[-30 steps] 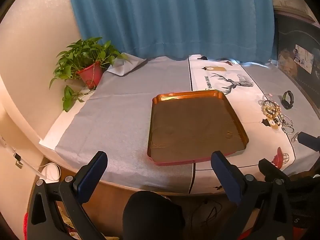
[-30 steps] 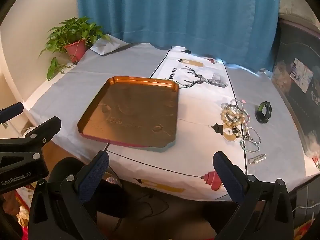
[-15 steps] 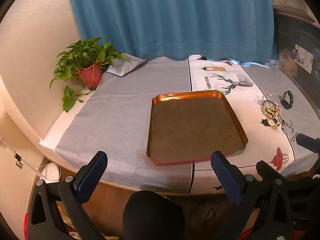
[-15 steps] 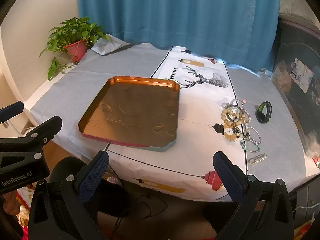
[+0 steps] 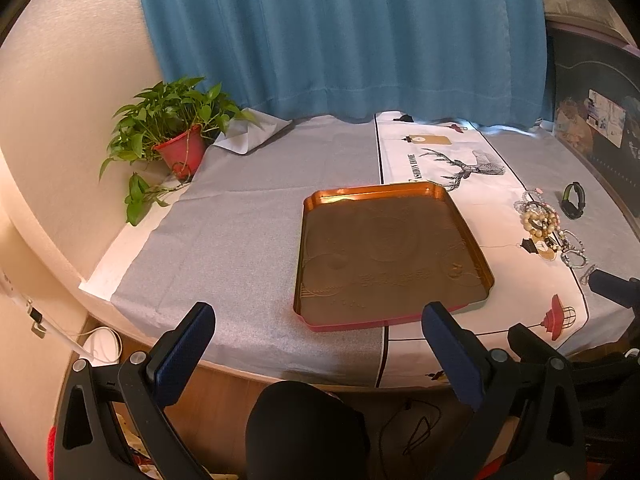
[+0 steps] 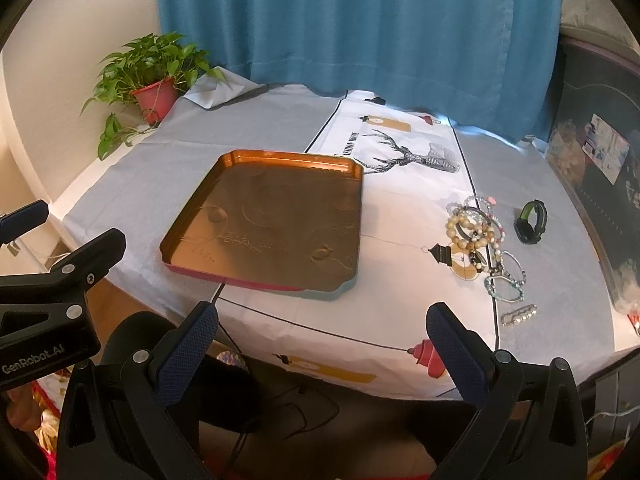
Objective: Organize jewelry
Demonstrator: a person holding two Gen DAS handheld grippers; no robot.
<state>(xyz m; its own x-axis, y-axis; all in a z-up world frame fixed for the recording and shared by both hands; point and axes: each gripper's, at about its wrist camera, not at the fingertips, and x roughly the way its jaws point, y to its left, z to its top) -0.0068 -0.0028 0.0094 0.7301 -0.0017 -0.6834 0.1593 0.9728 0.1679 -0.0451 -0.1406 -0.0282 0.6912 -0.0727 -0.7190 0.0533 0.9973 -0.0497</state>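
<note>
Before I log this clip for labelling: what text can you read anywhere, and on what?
"GenRobot.AI": on the left gripper body, right wrist view.
"FASHION HOME", probably: beside the deer on the table runner; small.
Marks pressed into the tray: unreadable.
Poster at right: too blurred.

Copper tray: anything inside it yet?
No jewelry inside the copper tray; only embossed patterns show on its floor. The bracelets and the black-and-green band lie on the tablecloth to its right. What is under the tray is hidden.
</note>
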